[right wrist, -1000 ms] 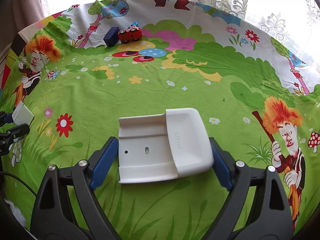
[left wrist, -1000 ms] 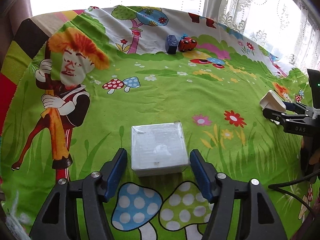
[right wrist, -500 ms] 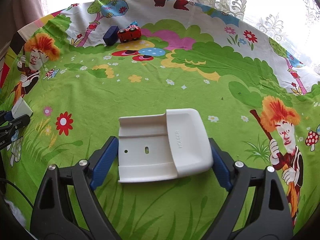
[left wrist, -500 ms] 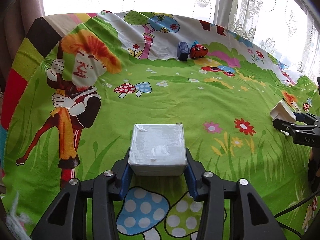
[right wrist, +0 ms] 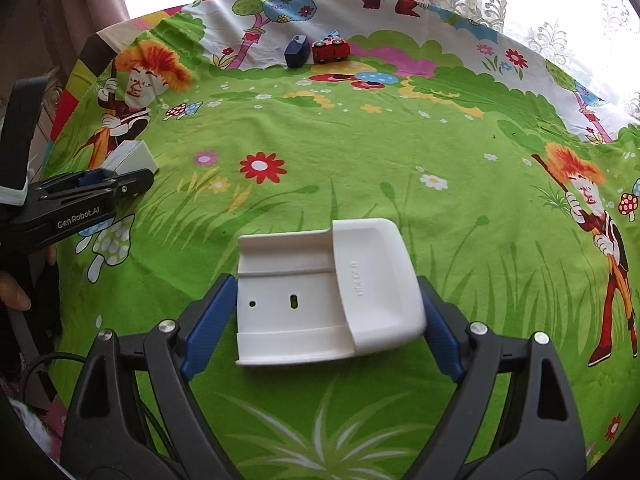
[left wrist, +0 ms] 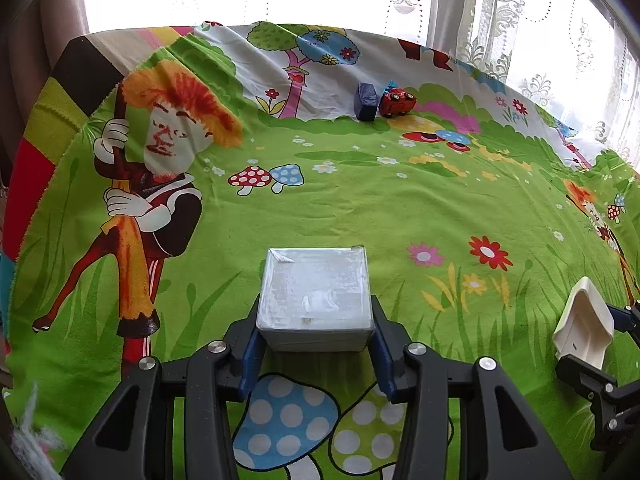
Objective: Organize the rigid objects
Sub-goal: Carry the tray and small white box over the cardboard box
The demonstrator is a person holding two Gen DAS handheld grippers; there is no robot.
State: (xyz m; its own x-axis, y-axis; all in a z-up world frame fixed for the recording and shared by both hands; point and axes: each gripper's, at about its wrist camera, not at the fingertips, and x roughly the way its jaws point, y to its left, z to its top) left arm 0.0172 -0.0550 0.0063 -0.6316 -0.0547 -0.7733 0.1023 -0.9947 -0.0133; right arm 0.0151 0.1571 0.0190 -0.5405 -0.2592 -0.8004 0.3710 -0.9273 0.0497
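In the left wrist view the left tongs (left wrist: 316, 340) sit at the bottom centre of the frame, their blue pads (left wrist: 251, 354) pressed against both sides of a white box (left wrist: 314, 294), so the tongs are clenched on it; the box has a glossy, film-covered top and sits just above the printed blue and green mushrooms of the cartoon-print cloth (left wrist: 360, 208) that covers the table. At the upper centre of that frame, where the green print gives way to white, a dark blue block (left wrist: 366, 102) stands just beside a red toy car (left wrist: 397, 102). At the right edge of the frame the right tongs appear from the side with a white plastic holder (left wrist: 584, 328) between them. In the right wrist view the right tongs (right wrist: 328, 316) fill the bottom of the frame, spread wide, and the holder (right wrist: 328, 292), lying on its back with a slot and a round hole in its flat part and raised lettering on its curved cup, spans the whole gap; each blue pad meets an end of it, so the tongs are grasping the holder. At the left edge of this frame the left tongs (right wrist: 120, 178) show side-on, closed on the white box (right wrist: 134, 156), with a person's fingers (right wrist: 14, 294) below them. The blue block (right wrist: 297, 52) and the red car (right wrist: 330, 50) lie at the upper centre, close together.
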